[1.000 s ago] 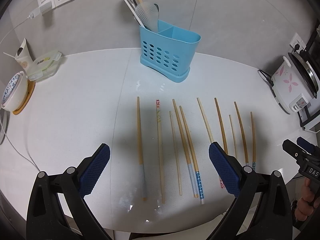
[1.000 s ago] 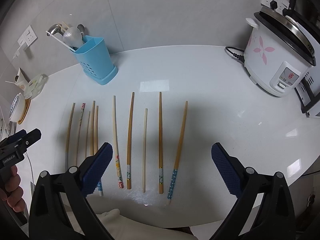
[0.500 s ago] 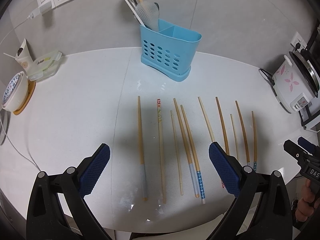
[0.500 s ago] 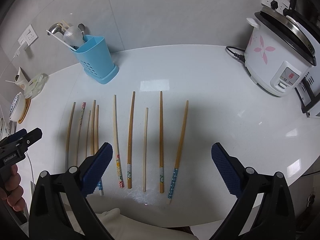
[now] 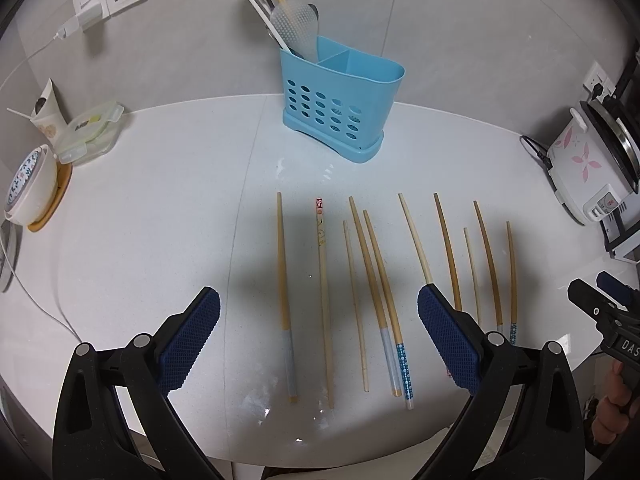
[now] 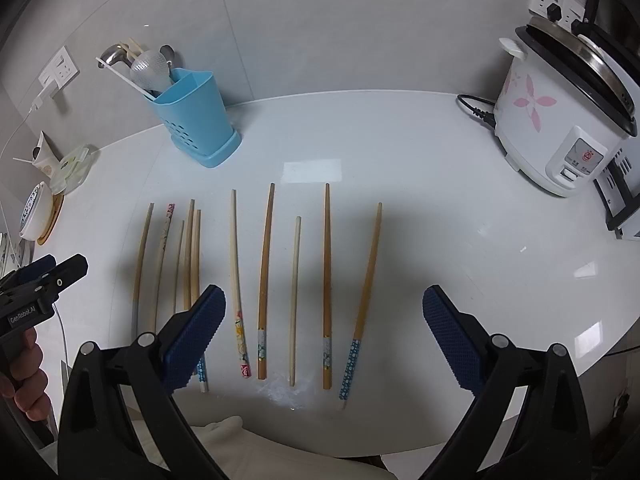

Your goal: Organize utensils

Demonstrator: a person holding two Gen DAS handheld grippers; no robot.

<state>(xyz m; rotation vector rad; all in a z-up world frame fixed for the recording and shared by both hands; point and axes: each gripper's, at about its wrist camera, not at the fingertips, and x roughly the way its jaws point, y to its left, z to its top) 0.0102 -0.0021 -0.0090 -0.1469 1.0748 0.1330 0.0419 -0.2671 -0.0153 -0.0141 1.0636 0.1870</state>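
**Two wide-open grippers above a row of chopsticks**

The left gripper (image 5: 319, 338) hangs over the near edge of a white counter (image 5: 160, 208) with its blue-padded fingers (image 5: 190, 338) spread wide and nothing between them. The right gripper (image 6: 324, 338) hangs beside it, also spread wide and holding nothing. Each gripper shows at the edge of the other's view, held in a person's hand.

Below and ahead of both grippers, ten chopsticks (image 5: 322, 300) lie flat on the counter in a loose row, side by side, thin ends pointing away toward the wall. Most are plain wood or bamboo. Several have patterned handles, including one with blue dots (image 6: 350, 362) at the right end of the row.

Beyond the chopsticks, near the wall, stands a light blue holder (image 5: 340, 98) with round holes and inner dividers. A ladle, a clear rice paddle (image 5: 295, 26) and other utensils stick out of its left section.

A white rice cooker (image 6: 560, 120) with pink flowers sits at the far right. At the far left are a bowl (image 5: 30, 188), a lidded food box (image 5: 90, 132) and a paper cup (image 5: 46, 110).
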